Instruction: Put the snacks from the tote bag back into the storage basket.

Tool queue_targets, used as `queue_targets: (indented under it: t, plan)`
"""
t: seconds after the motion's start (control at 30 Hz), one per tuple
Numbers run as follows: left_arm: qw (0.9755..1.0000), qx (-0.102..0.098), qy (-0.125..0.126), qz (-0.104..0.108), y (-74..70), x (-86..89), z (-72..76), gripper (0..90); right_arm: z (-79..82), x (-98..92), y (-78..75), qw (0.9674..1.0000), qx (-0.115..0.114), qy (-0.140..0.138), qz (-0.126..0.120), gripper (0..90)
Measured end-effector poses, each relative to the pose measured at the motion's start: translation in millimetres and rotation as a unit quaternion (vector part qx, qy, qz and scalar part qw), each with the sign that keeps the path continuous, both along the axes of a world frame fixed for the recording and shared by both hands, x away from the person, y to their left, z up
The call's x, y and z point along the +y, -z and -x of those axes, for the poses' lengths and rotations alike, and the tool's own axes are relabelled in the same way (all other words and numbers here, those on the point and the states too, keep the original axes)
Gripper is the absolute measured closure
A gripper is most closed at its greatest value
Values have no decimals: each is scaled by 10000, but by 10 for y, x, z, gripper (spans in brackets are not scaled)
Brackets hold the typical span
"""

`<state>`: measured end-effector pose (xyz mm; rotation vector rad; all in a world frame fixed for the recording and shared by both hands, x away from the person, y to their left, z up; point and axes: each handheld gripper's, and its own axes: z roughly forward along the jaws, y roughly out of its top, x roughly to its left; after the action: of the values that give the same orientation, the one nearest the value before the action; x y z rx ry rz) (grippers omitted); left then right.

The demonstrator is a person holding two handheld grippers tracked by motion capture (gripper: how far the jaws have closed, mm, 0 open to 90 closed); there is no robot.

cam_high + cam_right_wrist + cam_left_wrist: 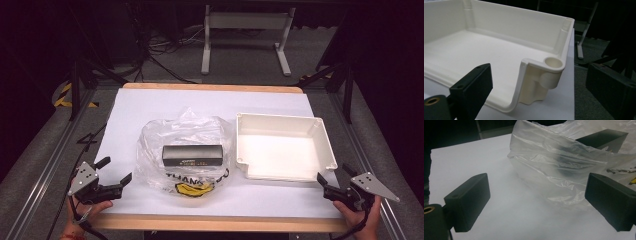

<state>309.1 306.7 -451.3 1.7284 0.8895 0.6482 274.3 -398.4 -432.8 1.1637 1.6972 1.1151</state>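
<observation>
Both hands sit low at the near edge of the table (150,100), one at each front corner. The left hand (82,212) holds the left gripper (116,175) angled inward toward the bag (185,150), with its jaws spread wide and nothing between them. In the left gripper view the two black jaws stand far apart over bare white tabletop, and the bag's crinkled side starts just beyond them, not touching.

The right hand (357,217) mirrors that at the other corner. The right gripper (336,175) points up and inward at the near right corner of the tray (327,145), jaws also gaping, gripping nothing. From the right gripper view the tray's corner post sits between the jaws but farther off, clear of both.

The black box (192,155) lies flat in the middle of the table, and it looks like it's inside the clear bag, though from above the plastic is so thin I can't be fully sure it isn't just resting on top. The left gripper view cuts the box off at the top right, with the rest smeared behind folds of plastic. The bag's yellow print is half crumpled and not readable in full. Both wrists run off the bottom of the high view.
</observation>
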Motion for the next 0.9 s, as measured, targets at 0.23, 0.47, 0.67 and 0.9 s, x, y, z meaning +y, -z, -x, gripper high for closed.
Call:
queue_targets:
  t: [0.23, 0.47, 0.67, 0.9]
  plan:
    - [10000, 25, 1, -44, 17, 1, -2, 70, 17, 17, -10, 9999, 83, -57, 96, 73]
    - [10000, 1, 44, -55, 17, 6, 2, 69, 4, 54, -11, 9996, 162, -151, 170, 59]
    - [10000, -18, 43, -80, 4, -9, 8, 69, 24, 38, -50, 9996, 126, -199, 124, 52]
    - [10000, -24, 29, -45, -4, -21, 19, 69, 69, 93, -153, 9992, 19, -325, 232, 46]
